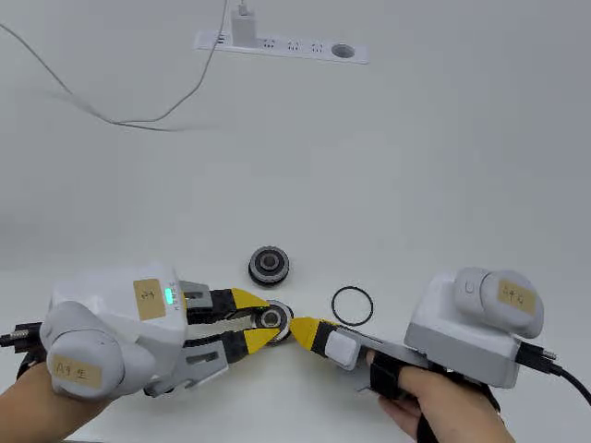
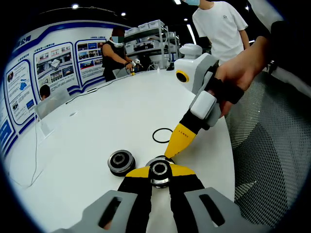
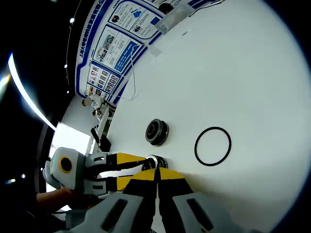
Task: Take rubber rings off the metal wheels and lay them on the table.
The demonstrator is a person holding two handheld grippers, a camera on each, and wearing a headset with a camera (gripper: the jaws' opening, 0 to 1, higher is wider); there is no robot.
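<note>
My left gripper (image 1: 266, 319) (image 2: 160, 173) is shut on a small metal wheel (image 1: 272, 317) (image 2: 160, 169) (image 3: 156, 161) just above the white table, its yellow tips on either side. The right gripper (image 1: 297, 329) (image 3: 156, 174) (image 2: 170, 153) comes in from the right with its jaws pressed together, and its tip touches that wheel's rim; I cannot tell whether it pinches rubber. A second wheel (image 1: 269, 265) (image 2: 121, 161) (image 3: 157, 131), with a dark band around it, lies flat behind them. One loose black rubber ring (image 1: 352, 305) (image 2: 163, 135) (image 3: 213, 146) lies on the table to the right.
A white power strip (image 1: 282, 44) with a plugged-in cable (image 1: 111, 115) lies at the far edge of the white table (image 1: 416, 185). People stand beyond the table (image 2: 218, 19) near shelves and wall posters.
</note>
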